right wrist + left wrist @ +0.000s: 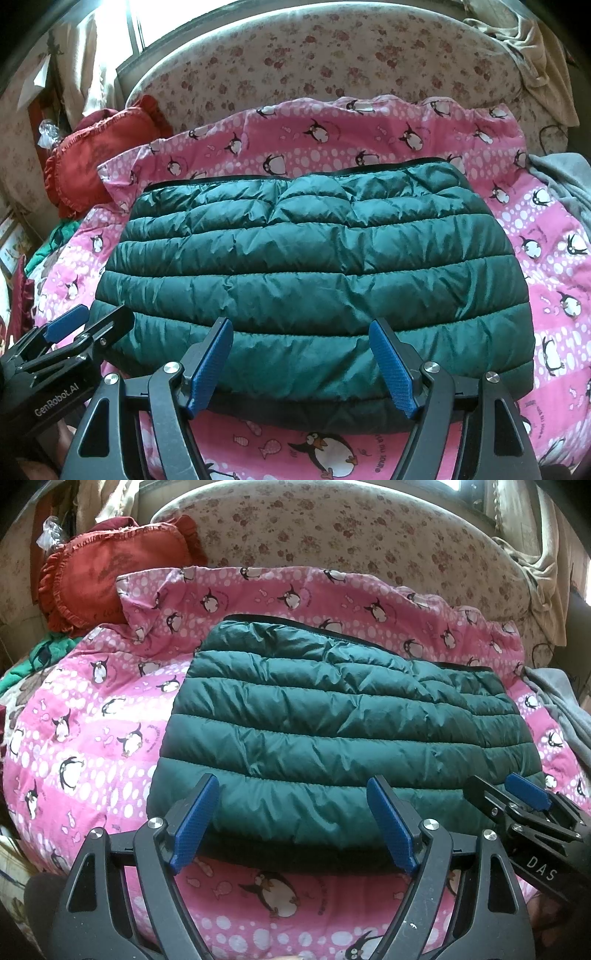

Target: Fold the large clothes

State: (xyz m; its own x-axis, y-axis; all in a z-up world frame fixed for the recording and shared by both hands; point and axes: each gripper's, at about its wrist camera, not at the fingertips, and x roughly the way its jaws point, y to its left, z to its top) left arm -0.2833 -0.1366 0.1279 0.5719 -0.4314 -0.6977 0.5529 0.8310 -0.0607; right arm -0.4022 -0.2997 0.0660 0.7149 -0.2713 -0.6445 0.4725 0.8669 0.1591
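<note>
**Folded jacket on the bed, both grippers spread**

Left wrist view: the left gripper [293,821] hangs with its jaws wide apart and nothing between them, over the near edge of the green quilted jacket [332,723]. The jacket lies folded in a flat rectangle on the pink penguin blanket [81,720]. A red cushion [107,572] sits far left. The right gripper [517,797] shows at near right.

Right wrist view: the right gripper [301,363], likewise spread and holding nothing, faces the jacket [306,266]. The blanket [554,236] surrounds it; the left gripper [79,325] appears near left.
</note>
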